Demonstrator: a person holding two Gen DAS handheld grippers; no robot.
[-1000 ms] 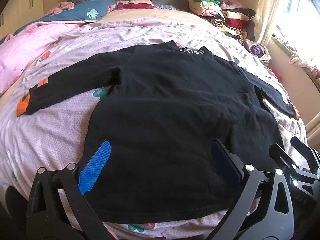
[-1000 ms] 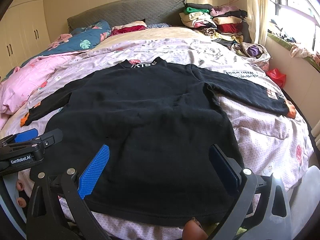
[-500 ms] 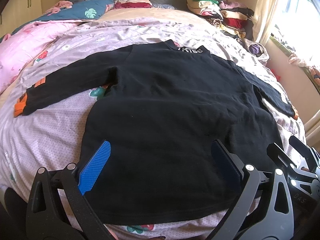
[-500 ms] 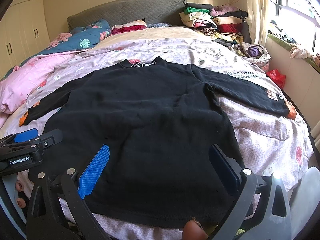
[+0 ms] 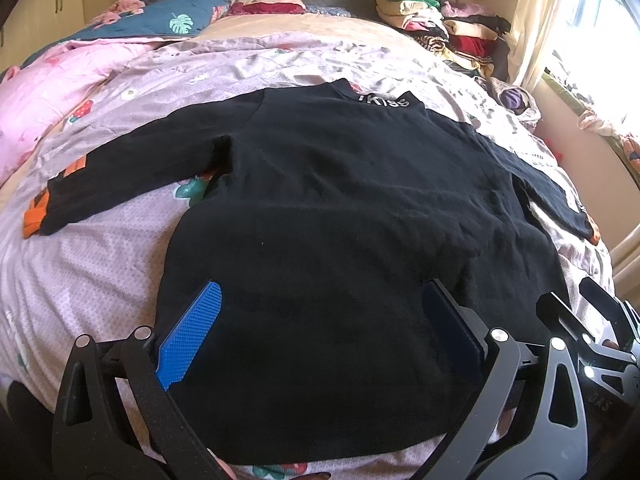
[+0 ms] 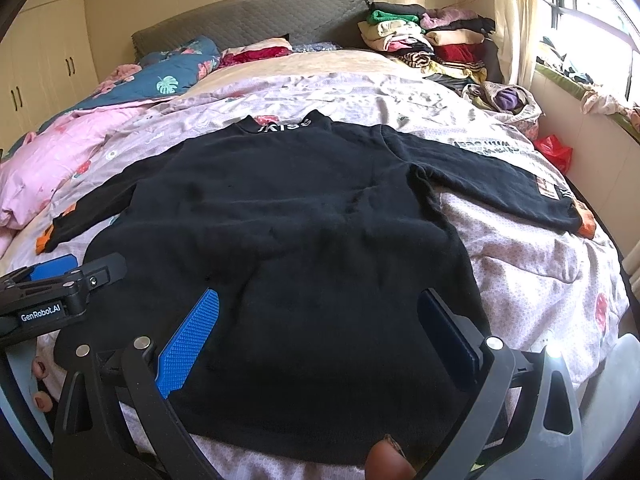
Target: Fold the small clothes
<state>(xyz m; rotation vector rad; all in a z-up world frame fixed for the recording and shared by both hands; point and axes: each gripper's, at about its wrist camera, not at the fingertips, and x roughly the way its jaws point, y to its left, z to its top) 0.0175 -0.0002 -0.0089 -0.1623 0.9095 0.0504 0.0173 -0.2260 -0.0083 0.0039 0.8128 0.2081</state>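
- Two grippers sit nearest me, both released: my left gripper has its blue ribbed pads spread wide over the hem of the shirt, and my right gripper is spread the same way, neither one grasping anything.
- In the right wrist view I also see the left gripper off to the side, just beside the shirt's lower left corner.
- Between the fingers lies the black long-sleeved knit shirt with white lettering at the collar, spread flat and face down (or so the collar print suggests), hem toward me, collar away.
- Its left sleeve stretches out to an orange cuff; its right sleeve reaches the far edge, also ending in orange.
- Under it is the pale lilac patterned bedsheet.
- Farther left I see a pink quilt and a dark teal leaf-print blanket.
- At the back stands a grey quilted headboard, with a pile of folded clothes beside the window curtain.
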